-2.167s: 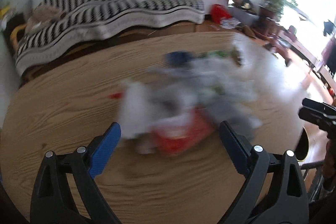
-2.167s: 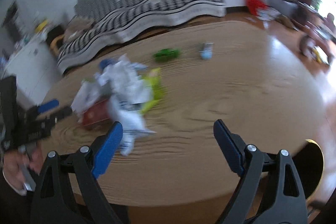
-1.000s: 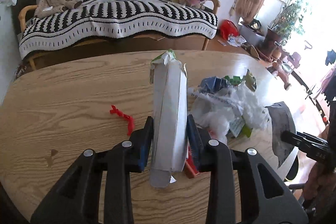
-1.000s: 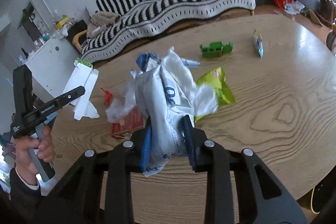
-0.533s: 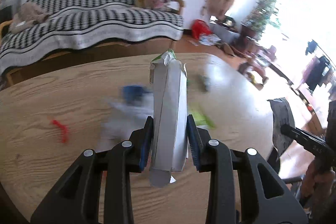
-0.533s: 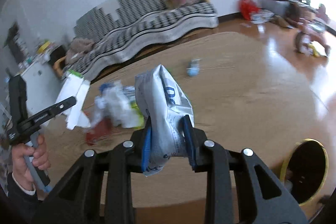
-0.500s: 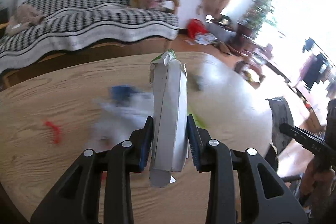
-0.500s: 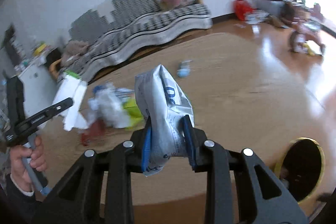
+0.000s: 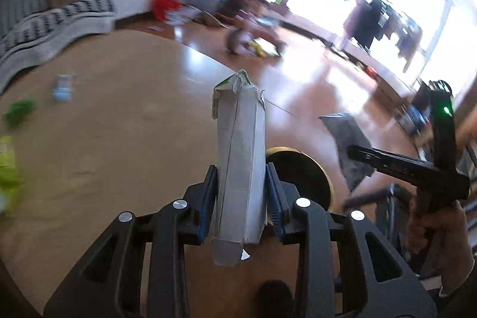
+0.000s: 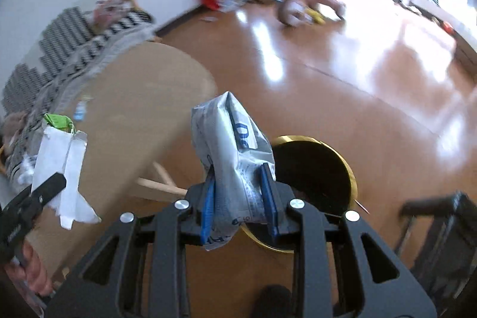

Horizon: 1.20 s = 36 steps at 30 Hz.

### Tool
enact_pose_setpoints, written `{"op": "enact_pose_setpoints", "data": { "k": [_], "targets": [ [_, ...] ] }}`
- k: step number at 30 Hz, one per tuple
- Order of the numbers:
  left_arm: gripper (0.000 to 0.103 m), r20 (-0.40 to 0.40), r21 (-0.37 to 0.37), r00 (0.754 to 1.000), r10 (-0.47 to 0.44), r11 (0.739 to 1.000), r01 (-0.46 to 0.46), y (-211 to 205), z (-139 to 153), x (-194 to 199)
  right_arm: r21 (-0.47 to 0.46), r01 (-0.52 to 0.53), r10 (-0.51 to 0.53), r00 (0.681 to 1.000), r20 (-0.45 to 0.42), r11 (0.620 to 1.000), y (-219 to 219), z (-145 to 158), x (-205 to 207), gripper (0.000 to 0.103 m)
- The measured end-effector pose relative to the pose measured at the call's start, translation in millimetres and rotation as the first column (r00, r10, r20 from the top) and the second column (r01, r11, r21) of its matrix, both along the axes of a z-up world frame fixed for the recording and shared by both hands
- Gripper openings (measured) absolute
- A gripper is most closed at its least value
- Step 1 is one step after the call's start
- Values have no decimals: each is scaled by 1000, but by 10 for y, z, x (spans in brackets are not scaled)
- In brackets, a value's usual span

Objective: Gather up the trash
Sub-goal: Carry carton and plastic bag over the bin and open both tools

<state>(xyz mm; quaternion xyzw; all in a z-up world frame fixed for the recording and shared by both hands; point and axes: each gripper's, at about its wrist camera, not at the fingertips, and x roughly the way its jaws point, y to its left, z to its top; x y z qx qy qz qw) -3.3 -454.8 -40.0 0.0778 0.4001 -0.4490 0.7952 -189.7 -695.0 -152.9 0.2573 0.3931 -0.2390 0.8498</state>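
- While the background smears into blur, the far tabletop litter is hard to read: a green scrap [image 9: 19,108] and a pale blue one [image 9: 62,87] are only rough shapes.
- Left claw [image 9: 241,200] is clamped on a flattened grey carton [image 9: 241,169], upright between its blue pads, green torn top showing.
- Right claw [image 10: 240,198] is clamped on a crumpled silver-and-blue wrapper [image 10: 235,145]; its print is partly hidden by folds.
- Round wooden tabletop [image 9: 119,139] sits on glossy wood floor [image 10: 342,85], striped sofa [image 10: 74,49] behind, bright windows washed out.
- Gold-rimmed bin [image 10: 316,169] stands on the floor just past the tabletop edge, half covered by both claws; open floor lies beyond it.
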Motion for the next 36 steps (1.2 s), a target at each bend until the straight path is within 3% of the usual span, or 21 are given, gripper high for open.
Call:
{"op": "enact_pose_setpoints", "data": {
  "k": [7,12,17,20,24,34,35,36],
  "targets": [
    [32,-81,77,990,-113,990,120,-881,-714,-293,82,71,-63,993,-96,994,-470,-442,-342,29],
    [32,-123,112,984,-127,984,141,-1195,-1068,-299,98,75,-65,993,-100,992,-552,-474,-347,29],
    [32,-144,118,979,-142,980,159,-1393,-1245,-288,105,85,-75,992,-101,991,-619,-450,-271,29],
    [34,-144,125,980,-139,980,157,-1473,-1315,-281,109,95,-84,991,-101,989,-655,-448,-289,29],
    [59,-153,117,978,-139,981,157,-1532,-1377,-304,110,98,-87,991,-99,989,-704,-458,-288,29],
    [62,-147,108,983,-111,986,128,-1468,-1314,-263,114,83,-69,991,-118,990,-678,-471,-174,29],
    [63,-146,106,984,-105,987,122,-1447,-1291,-263,116,81,-67,991,-119,990,-678,-476,-158,31],
    [64,-146,103,984,-101,988,117,-1432,-1265,-252,118,79,-65,991,-121,990,-670,-476,-137,39]
  ]
}}
